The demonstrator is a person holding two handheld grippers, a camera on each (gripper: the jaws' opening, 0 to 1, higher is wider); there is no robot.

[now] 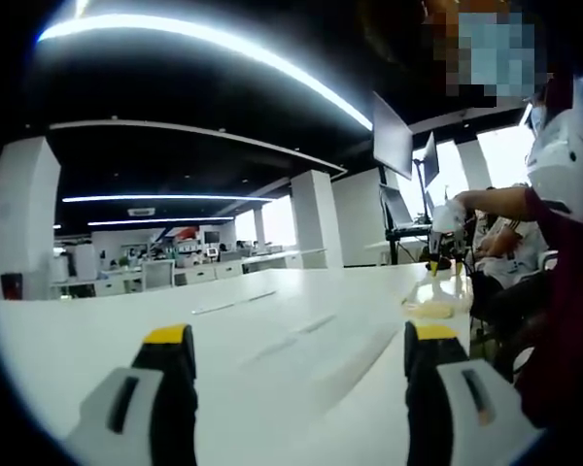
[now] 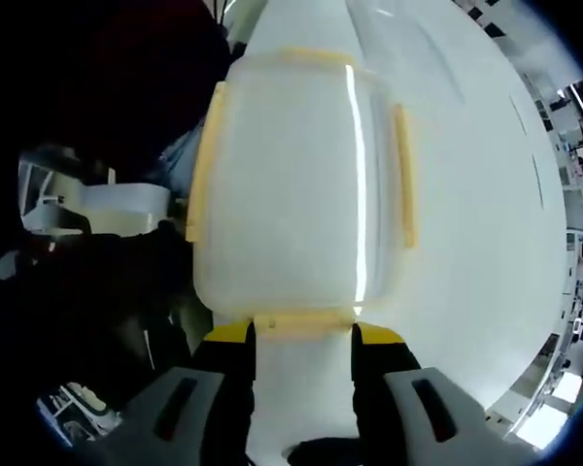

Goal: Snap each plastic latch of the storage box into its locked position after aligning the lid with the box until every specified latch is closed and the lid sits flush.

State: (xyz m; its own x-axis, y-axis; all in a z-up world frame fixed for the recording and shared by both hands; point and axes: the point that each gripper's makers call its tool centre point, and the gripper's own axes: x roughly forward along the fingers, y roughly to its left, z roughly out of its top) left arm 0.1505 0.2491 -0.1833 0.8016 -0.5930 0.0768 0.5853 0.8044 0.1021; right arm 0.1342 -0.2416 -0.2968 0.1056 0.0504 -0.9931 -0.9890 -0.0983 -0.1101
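The storage box (image 2: 291,184) lies on the white table (image 2: 476,214), seen from above, with its translucent lid on. Pale yellow latches sit on its left side (image 2: 204,165), right side (image 2: 403,175), far end (image 2: 311,56) and near end (image 2: 301,323). My right gripper (image 2: 303,340) is open, its yellow-tipped jaws flanking the near latch; I cannot tell if they touch it. My left gripper (image 1: 301,335) is open over the bare table (image 1: 272,320), nothing between its jaws. Far right in the left gripper view, a pale object (image 1: 433,309), probably the box, lies under a white tool (image 1: 447,225) in a person's hand.
The table's edge runs just left of the box, with a person's dark clothing (image 2: 107,291) and a white chair (image 2: 87,204) beyond it. Seated people (image 1: 510,243) and monitors (image 1: 394,136) stand at the table's far right. White pillars (image 1: 316,218) and desks (image 1: 175,272) fill the room behind.
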